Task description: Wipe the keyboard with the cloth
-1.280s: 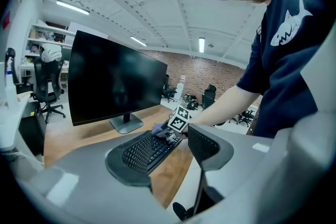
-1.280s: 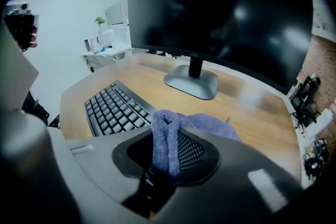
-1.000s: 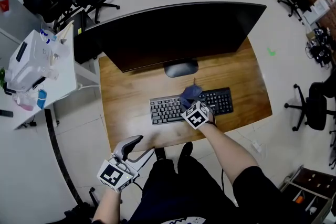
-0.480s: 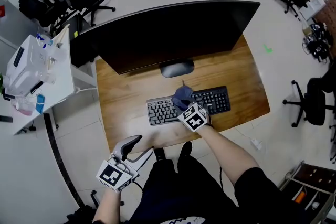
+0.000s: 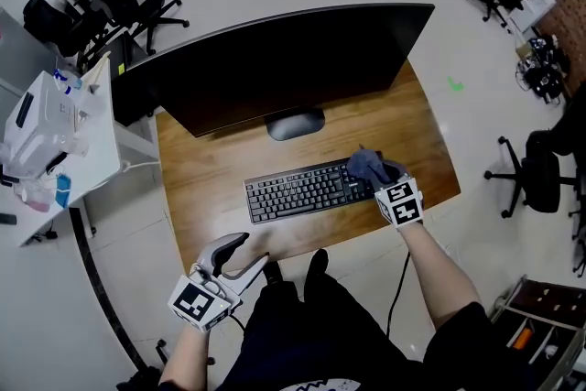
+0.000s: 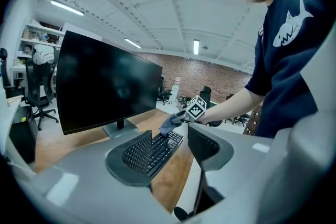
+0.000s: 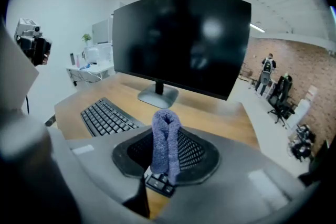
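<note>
A black keyboard (image 5: 316,188) lies on the wooden desk (image 5: 211,169) in front of the monitor. My right gripper (image 5: 377,177) is over the keyboard's right end, shut on a folded blue-grey cloth (image 5: 368,165). In the right gripper view the cloth (image 7: 166,144) stands pinched between the jaws, with the keyboard (image 7: 107,117) to the left and a few keys under the jaws. My left gripper (image 5: 229,252) hangs open by the desk's front left edge. The left gripper view looks through the empty jaws at the keyboard (image 6: 160,147) and the cloth (image 6: 170,122).
A large black monitor (image 5: 284,69) on a round stand (image 5: 295,125) fills the back of the desk. A white side table (image 5: 55,142) with equipment stands at the left. Office chairs (image 5: 540,174) stand on the floor around.
My right gripper has slid to the right with the cloth, from the keyboard's middle to its right end. The left gripper has stayed put.
</note>
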Demonstrator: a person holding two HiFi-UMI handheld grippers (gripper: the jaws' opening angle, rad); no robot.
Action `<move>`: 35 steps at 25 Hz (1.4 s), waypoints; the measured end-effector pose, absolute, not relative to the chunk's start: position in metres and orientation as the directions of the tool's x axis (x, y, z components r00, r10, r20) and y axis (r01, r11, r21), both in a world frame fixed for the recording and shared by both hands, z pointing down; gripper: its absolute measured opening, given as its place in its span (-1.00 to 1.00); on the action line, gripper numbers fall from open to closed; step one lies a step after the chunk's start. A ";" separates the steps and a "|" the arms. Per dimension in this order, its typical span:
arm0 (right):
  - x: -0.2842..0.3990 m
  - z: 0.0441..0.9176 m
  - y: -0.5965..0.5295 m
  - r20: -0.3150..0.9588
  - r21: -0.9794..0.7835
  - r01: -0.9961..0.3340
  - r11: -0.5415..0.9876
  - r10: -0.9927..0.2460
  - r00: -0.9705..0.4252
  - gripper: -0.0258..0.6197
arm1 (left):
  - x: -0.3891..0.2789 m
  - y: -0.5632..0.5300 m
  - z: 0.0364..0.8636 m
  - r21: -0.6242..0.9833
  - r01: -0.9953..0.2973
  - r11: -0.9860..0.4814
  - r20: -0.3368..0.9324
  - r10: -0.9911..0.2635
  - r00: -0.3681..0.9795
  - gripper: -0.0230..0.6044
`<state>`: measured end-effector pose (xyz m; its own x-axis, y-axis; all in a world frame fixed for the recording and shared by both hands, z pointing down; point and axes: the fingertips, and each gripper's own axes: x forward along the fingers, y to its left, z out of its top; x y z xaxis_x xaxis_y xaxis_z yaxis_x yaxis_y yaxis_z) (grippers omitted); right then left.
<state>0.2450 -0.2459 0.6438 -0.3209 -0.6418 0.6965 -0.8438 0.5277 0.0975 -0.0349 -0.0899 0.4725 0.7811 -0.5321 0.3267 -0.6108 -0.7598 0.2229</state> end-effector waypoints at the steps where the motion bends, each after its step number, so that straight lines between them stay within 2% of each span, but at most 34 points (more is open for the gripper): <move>1: 0.258 0.646 -0.242 0.707 0.117 -0.851 0.512 -0.645 -0.291 -0.64 | -0.034 -0.090 0.473 0.222 -0.609 -0.762 0.327 -0.530 0.783 -0.28; 4: 0.277 0.668 -0.225 0.756 0.147 -0.849 0.507 -0.612 -0.235 -0.64 | -0.035 -0.090 0.474 0.225 -0.603 -0.765 0.325 -0.524 0.787 -0.28; 7: 0.262 0.700 -0.205 0.805 0.134 -0.821 0.555 -0.544 -0.236 -0.64 | -0.037 -0.089 0.476 0.225 -0.603 -0.765 0.336 -0.520 0.785 -0.28; 12: 0.205 0.738 -0.178 0.851 0.078 -0.756 0.649 -0.439 -0.289 -0.64 | -0.042 -0.087 0.469 0.231 -0.606 -0.761 0.324 -0.527 0.786 -0.28; 18: 0.128 0.744 -0.171 0.855 0.037 -0.684 0.728 -0.377 -0.355 -0.64 | -0.065 -0.080 0.474 0.230 -0.629 -0.742 0.338 -0.546 0.767 -0.28; 28: -0.014 0.747 -0.131 0.843 -0.037 -0.475 0.879 -0.228 -0.487 -0.64 | -0.096 -0.075 0.474 0.233 -0.646 -0.727 0.335 -0.564 0.755 -0.28; 30: -0.033 0.748 -0.120 0.843 -0.047 -0.433 0.900 -0.197 -0.501 -0.64 | -0.101 -0.074 0.474 0.231 -0.649 -0.725 0.338 -0.565 0.752 -0.28; 35: -0.052 0.741 -0.112 0.822 -0.099 -0.422 0.901 -0.164 -0.545 -0.64 | -0.105 -0.075 0.472 0.226 -0.645 -0.730 0.335 -0.564 0.755 -0.28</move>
